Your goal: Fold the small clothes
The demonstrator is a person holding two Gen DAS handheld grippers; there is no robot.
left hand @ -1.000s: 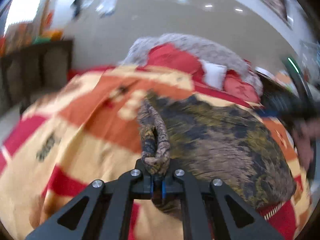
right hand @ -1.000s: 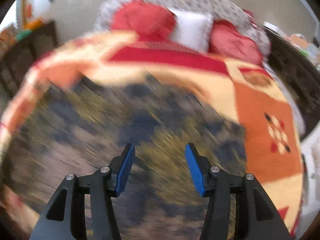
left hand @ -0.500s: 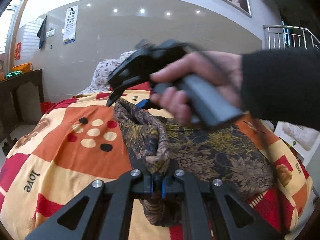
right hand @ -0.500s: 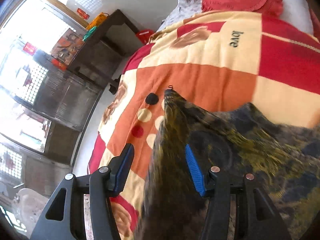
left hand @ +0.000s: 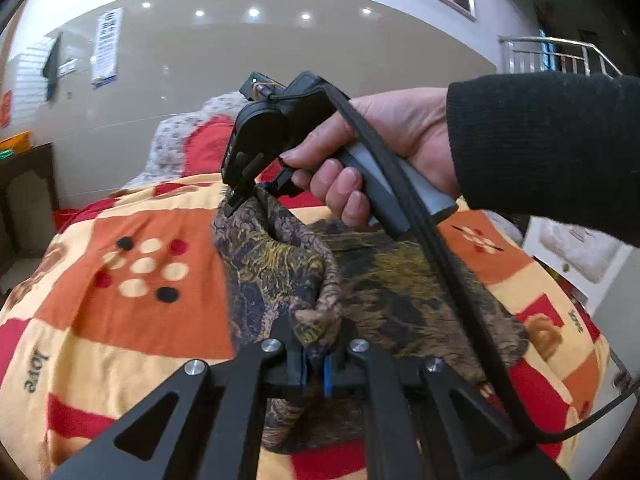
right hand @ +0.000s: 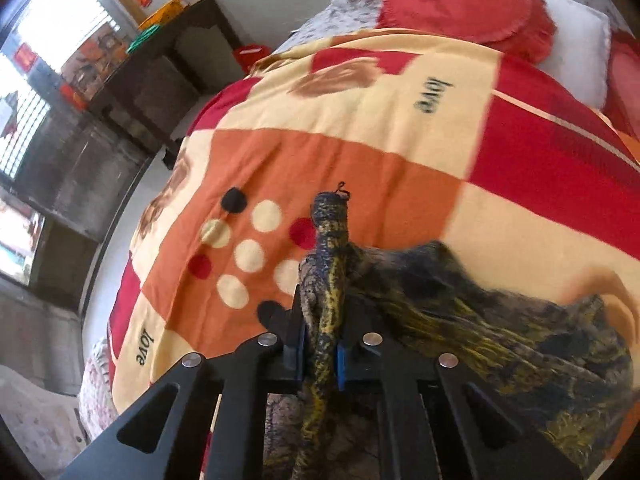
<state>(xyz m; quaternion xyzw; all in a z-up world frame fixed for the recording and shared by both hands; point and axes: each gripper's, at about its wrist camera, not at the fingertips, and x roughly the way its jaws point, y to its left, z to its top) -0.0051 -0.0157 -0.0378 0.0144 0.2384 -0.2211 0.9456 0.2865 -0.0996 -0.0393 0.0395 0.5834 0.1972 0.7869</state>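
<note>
A dark brown and yellow patterned garment (left hand: 404, 292) lies on the patchwork bed cover (left hand: 132, 312). My left gripper (left hand: 314, 368) is shut on a bunched near corner of the garment. My right gripper (right hand: 318, 350) is shut on the far corner of the garment (right hand: 500, 320), which sticks up between its blue pads. In the left wrist view the right gripper (left hand: 250, 190) shows, held by a hand in a black sleeve, pinching the far edge. The edge between both grippers is lifted off the bed.
Red cushions (right hand: 464, 0) and a white pillow (right hand: 576, 44) lie at the head of the bed. A dark wooden cabinet (right hand: 160, 68) stands left of the bed. A white box (left hand: 576, 248) sits off the bed's right side. A black cable (left hand: 460, 292) hangs from the right gripper.
My right gripper moved across to the garment's far corner and shut on it. The left gripper kept its grip and the garment edge rose.
</note>
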